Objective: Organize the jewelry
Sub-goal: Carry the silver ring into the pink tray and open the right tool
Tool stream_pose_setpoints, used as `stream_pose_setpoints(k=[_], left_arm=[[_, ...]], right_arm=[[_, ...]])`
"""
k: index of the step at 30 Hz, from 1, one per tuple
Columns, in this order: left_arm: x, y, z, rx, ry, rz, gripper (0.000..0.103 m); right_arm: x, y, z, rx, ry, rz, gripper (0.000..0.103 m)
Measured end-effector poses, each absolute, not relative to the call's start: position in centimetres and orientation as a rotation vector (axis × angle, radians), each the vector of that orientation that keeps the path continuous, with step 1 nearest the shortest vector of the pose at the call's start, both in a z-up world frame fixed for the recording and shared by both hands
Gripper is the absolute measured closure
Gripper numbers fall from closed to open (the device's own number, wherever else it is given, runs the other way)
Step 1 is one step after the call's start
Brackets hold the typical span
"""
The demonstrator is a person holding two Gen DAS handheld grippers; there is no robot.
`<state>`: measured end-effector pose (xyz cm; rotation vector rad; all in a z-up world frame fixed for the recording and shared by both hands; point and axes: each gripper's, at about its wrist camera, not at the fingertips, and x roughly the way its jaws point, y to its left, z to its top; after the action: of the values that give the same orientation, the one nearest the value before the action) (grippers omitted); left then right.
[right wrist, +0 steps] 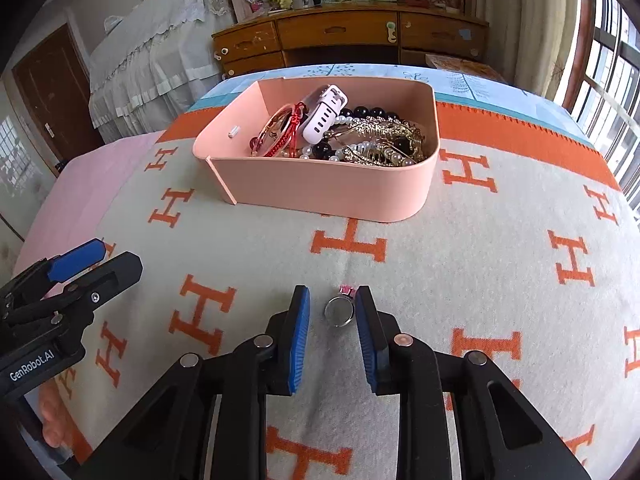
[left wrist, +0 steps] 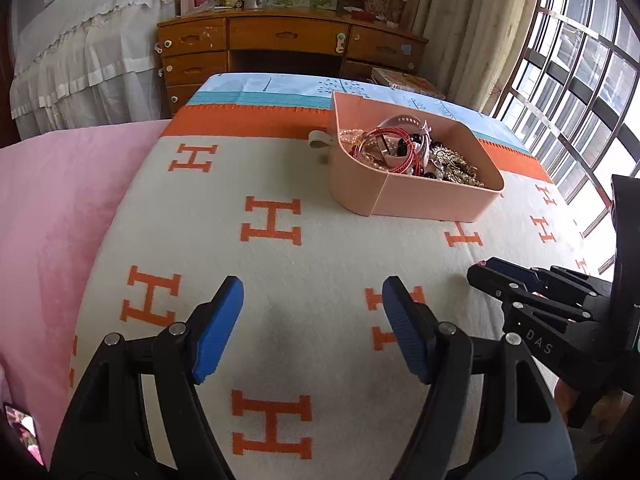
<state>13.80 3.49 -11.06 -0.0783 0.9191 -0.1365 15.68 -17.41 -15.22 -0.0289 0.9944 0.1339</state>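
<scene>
On the far left a pink sheet (left wrist: 52,200) borders the cream blanket (left wrist: 320,240) patterned with orange H letters, which covers the bed.

The left tool (left wrist: 313,330) hovers low over a bare stretch of that blanket, its blue pads spread wide apart with nothing between them. In the right wrist view it shows at the left edge (right wrist: 96,258).

Further right, towards the foot of the bed, stands the pink box (right wrist: 320,188), a shallow open tray with one rounded end and one squared end. It holds a tangle of jewelry: red cord bangles (right wrist: 286,132), a white watch strap (right wrist: 322,114), black beads (right wrist: 366,112), white pearls (right wrist: 360,148) and a gold filigree piece (right wrist: 384,136). A small pale tab (left wrist: 320,139) lies on the blanket touching the box's outer wall.

Nearer the camera, a ring (right wrist: 340,310) with a silver band and a small pink stone lies on the blanket, well apart from the box. The right tool (right wrist: 332,336) brackets it: its pads are apart, one on each side, the right pad just beside the band, though I cannot tell if it touches.

Open blanket lies between ring and box. Beyond the bed's foot stands a wooden desk (right wrist: 340,36); a barred window (left wrist: 568,80) runs along the right.
</scene>
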Motion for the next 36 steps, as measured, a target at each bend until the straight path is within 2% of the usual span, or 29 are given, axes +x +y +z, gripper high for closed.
stream_pose_setpoints(k=[6,14,20,27,31,36], left_arm=[[13.5,3.1,-11.4,-0.080,0.926,-0.147,0.033],[13.4,3.3,-11.2,-0.089,0.916,-0.145,0.033],[13.1,3.2,-9.0,-0.080,0.886,-0.183,0.033],[15.1,2.6,-2.0,-0.028,0.755,-0.188,0.033],[17.5,2.7,1.7,-0.027,0.709,-0.187,0.022],[20.3,2.4,4.2,-0.031,0.656,-0.168,0.009]], right_arm=[[15.6,-16.9,-15.5,-0.090,0.962,0.114,0.095],[15.2,-17.1,-15.0,-0.076,0.930,0.129,0.095],[14.2,-16.9,-10.9,-0.022,0.873,0.205,0.095],[15.7,-16.3,-3.1,0.028,0.774,0.278,0.095],[17.7,-16.2,0.2,0.051,0.735,0.278,0.095],[20.7,-16.7,1.1,0.071,0.761,0.253,0.095]])
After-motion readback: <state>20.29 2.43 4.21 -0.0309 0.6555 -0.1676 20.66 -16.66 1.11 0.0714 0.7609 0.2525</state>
